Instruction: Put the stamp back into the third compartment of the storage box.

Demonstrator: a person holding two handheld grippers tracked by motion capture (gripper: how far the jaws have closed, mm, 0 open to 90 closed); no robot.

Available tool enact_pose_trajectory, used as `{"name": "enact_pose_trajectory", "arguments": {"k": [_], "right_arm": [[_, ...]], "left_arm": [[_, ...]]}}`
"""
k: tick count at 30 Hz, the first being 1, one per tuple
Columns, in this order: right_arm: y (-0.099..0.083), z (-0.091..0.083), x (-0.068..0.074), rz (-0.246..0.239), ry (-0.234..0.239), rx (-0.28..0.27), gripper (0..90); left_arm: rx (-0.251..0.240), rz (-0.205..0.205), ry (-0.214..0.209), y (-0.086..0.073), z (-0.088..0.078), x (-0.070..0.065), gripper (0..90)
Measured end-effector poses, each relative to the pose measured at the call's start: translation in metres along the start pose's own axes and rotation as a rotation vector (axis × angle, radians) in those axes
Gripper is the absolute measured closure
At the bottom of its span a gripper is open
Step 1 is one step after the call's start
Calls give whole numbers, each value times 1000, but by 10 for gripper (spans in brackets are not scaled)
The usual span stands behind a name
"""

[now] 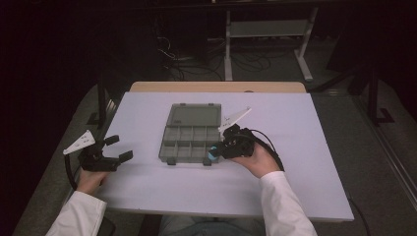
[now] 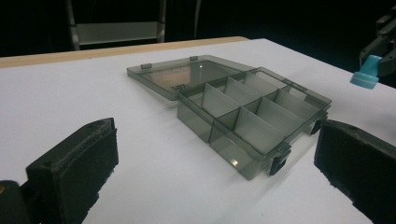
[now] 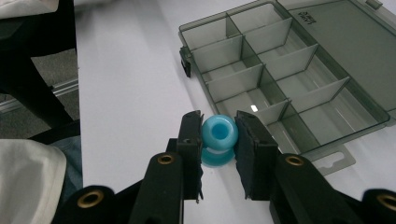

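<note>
White table (image 1: 295, 162), blue spool (image 3: 218, 135) in right tongs (image 3: 218, 140)

blue spool (image 3: 218, 135), smoky grey box (image 1: 191, 140), white table (image 1: 147, 182).

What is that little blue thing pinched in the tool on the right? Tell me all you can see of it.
The blue spool is a small, light blue piece that looks like smooth plastic, shaped like a bobbin: two round flanges, a narrower waist and a hole through its middle. The right gripper is shut on it, one black pad on each side. It sits close to the near right corner of the open grey box; whether it touches the table cannot be told.
</note>
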State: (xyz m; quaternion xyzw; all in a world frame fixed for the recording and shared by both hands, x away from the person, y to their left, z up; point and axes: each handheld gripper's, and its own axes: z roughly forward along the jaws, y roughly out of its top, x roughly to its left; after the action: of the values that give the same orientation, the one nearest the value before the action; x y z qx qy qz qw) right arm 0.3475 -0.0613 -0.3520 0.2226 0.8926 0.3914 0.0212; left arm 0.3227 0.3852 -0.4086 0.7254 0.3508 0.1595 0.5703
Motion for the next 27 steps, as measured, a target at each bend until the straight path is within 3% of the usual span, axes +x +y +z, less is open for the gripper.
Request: {"name": "enact_pose_trajectory", "arguments": {"k": [7,20,21,22,27], "right_arm": [[10,3,-6,8,3,15,713],[31,10,-12,-60,-9,23,713],[33,10,-11,-41,-7,26,713],[34,10,-12,-59,-8,22,714],[41,13,-16,-53,-10,31,713]], "left_arm": [[-10,-1,0,0,1,0,0],[2,-1,0,1,0,0,0],[2,-1,0,1,0,0,0],[2,0,0,1,0,0,0],[-1,-1,1,1,0,0,0]]}}
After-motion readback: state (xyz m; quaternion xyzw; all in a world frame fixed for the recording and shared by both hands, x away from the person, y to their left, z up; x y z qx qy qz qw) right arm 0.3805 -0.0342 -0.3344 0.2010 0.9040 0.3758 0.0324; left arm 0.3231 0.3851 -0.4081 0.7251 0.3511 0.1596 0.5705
